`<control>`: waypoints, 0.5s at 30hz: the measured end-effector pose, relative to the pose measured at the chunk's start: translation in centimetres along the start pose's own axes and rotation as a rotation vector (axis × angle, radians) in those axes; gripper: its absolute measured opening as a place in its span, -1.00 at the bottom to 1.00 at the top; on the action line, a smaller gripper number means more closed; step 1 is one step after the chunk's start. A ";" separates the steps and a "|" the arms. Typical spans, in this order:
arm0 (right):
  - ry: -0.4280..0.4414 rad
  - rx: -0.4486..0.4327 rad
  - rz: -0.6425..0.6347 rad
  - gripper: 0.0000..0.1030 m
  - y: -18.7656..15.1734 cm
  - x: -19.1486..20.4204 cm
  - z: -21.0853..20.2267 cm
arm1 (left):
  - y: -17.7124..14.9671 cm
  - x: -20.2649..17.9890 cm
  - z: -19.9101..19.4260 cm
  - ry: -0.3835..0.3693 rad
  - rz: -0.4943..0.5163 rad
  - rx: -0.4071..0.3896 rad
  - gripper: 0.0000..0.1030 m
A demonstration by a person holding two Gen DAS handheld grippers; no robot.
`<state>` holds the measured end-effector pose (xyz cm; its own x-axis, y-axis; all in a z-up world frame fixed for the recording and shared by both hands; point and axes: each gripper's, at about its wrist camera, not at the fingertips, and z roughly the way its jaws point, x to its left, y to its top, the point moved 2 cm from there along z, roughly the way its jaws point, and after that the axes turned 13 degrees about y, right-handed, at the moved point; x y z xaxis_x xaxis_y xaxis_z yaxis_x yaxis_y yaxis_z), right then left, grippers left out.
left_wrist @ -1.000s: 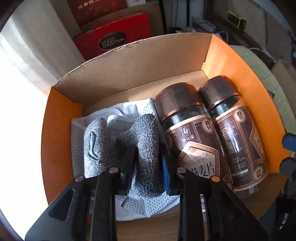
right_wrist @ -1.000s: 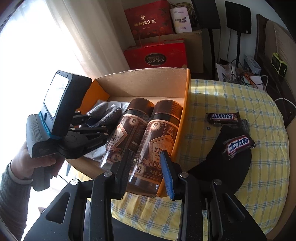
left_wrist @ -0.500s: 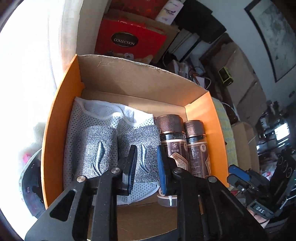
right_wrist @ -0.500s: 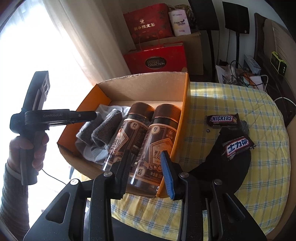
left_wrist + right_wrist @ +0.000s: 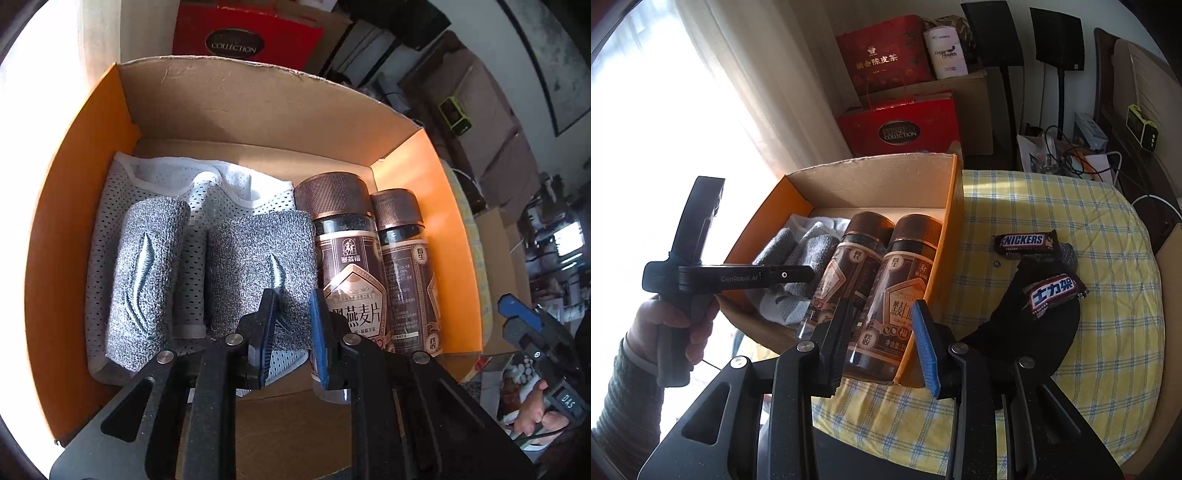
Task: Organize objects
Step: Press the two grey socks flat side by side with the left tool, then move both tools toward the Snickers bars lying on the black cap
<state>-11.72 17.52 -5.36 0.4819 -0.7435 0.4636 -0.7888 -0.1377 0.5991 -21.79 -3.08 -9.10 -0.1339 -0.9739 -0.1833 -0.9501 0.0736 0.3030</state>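
Observation:
An orange-lined cardboard box [image 5: 74,206] holds two grey wristbands [image 5: 147,273] on a white mesh cloth [image 5: 236,184] and two dark jars [image 5: 351,266] lying side by side. My left gripper [image 5: 293,314] hovers open and empty above the right wristband [image 5: 255,266]. In the right wrist view the box [image 5: 945,229] sits at the table's left, and my right gripper [image 5: 882,332] is open and empty in front of the jars [image 5: 901,280]. Two Snickers bars [image 5: 1027,242] [image 5: 1052,293] and a black cloth [image 5: 1027,321] lie right of the box.
The table has a yellow checked cloth [image 5: 1108,332]. Red gift bags [image 5: 901,125] and cartons stand behind the box by the curtain. Cables and small devices [image 5: 1071,155] lie at the back right. The left gripper shows in the right wrist view [image 5: 746,277].
My left gripper let go of the right grey wristband, rose out of the box and then came a little closer again. The right gripper stayed still and open.

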 end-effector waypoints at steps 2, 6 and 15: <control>-0.002 -0.010 -0.002 -0.28 0.1 0.0 -0.7 | 0.1 0.0 -1.4 -0.003 -0.005 -0.033 -0.24; -0.028 -0.022 -0.007 -0.22 0.3 -0.3 -2.0 | 0.0 -0.3 -4.8 0.057 -0.002 -0.144 -0.03; -0.164 -0.049 -0.003 0.23 -0.3 -3.5 -5.8 | -3.1 -4.4 -7.2 0.063 0.098 -0.222 0.32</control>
<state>-10.94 24.02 -3.38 0.4125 -0.8406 0.3511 -0.7658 -0.1113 0.6333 -16.20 -0.53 -2.49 -0.1980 -0.9764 -0.0858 -0.8472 0.1265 0.5160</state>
